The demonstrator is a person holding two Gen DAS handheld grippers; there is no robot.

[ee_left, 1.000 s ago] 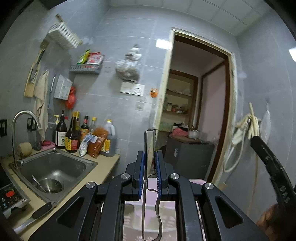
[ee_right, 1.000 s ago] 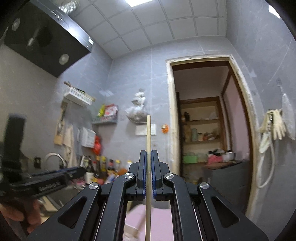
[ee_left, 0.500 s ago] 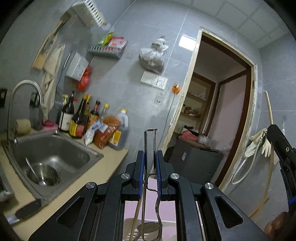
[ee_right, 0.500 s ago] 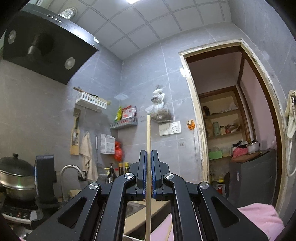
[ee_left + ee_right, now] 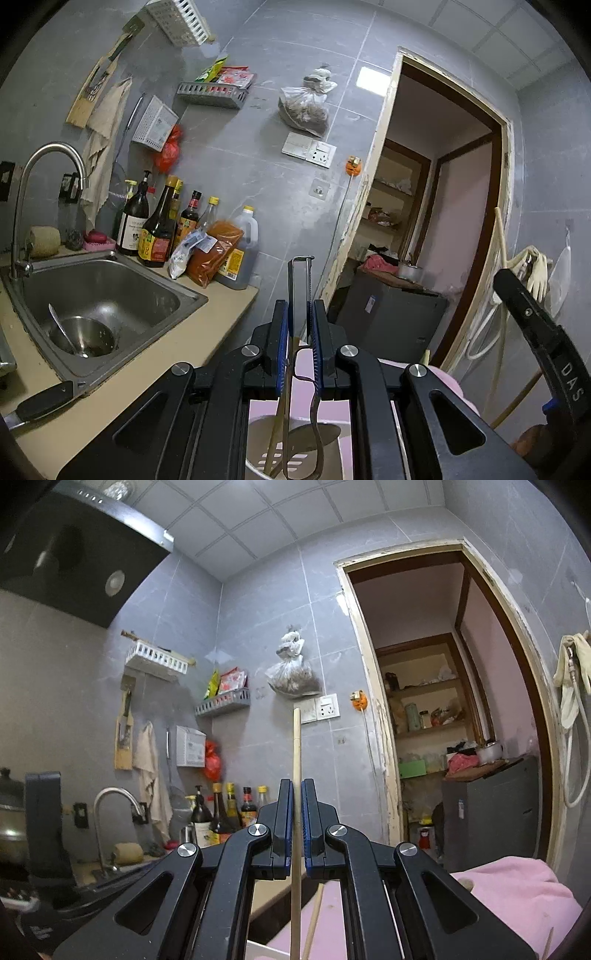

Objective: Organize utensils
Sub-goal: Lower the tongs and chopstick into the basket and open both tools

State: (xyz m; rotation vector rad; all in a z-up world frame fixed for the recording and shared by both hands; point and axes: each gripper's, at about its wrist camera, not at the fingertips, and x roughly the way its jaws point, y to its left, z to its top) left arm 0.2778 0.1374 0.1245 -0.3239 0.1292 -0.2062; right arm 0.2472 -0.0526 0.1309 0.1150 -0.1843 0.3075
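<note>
Tongs (image 5: pixel 300 295): upright, squeezed nearly closed by left gripper (image 5: pixel 299 343); slotted holder (image 5: pixel 291 454) now visible at frame bottom, previously unseen.

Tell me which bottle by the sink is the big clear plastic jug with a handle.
It is the jug with the yellow cap at the right end of the row, nearest the counter's end. The others are slimmer bottles; this one is wide, with a moulded handle and a yellow label.

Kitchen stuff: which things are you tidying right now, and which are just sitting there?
In the job:
- metal tongs, gripped by the left gripper
- wooden stick, gripped by the right gripper
- white holder below, with a slotted spatula in it

Just lying about:
- bottles by the sink
- ladle in the sink
- knife on the counter
- hanging bag
</note>
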